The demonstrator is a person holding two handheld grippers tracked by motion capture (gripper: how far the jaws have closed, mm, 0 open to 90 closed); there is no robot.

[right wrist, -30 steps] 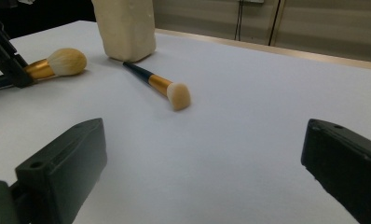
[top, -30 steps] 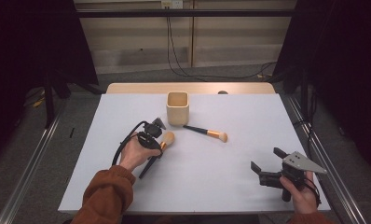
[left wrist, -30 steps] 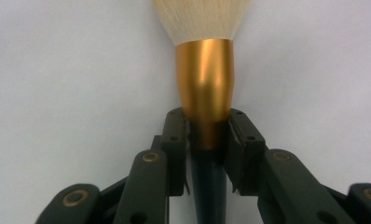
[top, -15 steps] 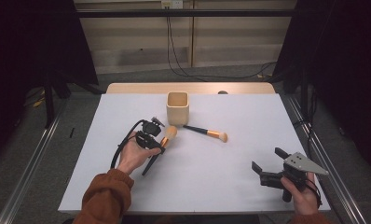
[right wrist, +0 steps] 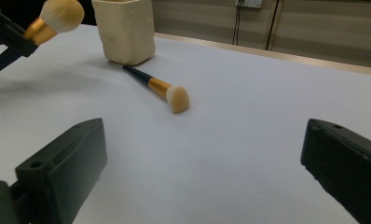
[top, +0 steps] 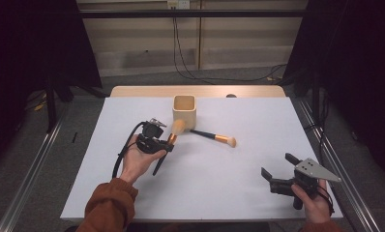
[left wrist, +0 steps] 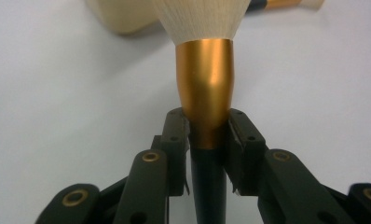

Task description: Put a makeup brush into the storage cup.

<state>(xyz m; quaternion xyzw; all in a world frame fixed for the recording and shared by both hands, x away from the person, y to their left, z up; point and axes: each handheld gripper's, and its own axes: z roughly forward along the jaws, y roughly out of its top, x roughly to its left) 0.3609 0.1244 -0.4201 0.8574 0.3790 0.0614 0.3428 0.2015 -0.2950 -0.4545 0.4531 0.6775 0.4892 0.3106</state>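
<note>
White sheet covering the bench [top: 219,193], with a bare wooden strip showing at the far edge.

Left side: rust-orange sleeve [top: 108,205] entering from the near edge, the hand palm-up under the left gripper [top: 170,140]. Its jaws are clenched on a makeup brush [left wrist: 207,93], gripping it where the gold ferrule meets the dark handle. The brush is off the bench; its pale bristle head points toward the cup, just beside the cup's near left corner in the high view, and its dark handle slants back toward the person. A black cable loops from the gripper round the wrist.

Centre, far: cream square-sided cup [top: 185,108], upright, mouth open, standing on the sheet. Nothing can be made out inside it.

Centre: second makeup brush [top: 214,137], lying flat on the sheet just right of the cup. Dark handle end near the cup's base, gold ferrule, pale bristle head pointing right and toward the person. Apart from both grippers.

Right side, near edge: right gripper [top: 276,169] held in the person's other hand, grey three-cornered plate on top. Jaws released, standing wide with nothing between them, pointing left toward the lying brush and well apart from it.
</note>
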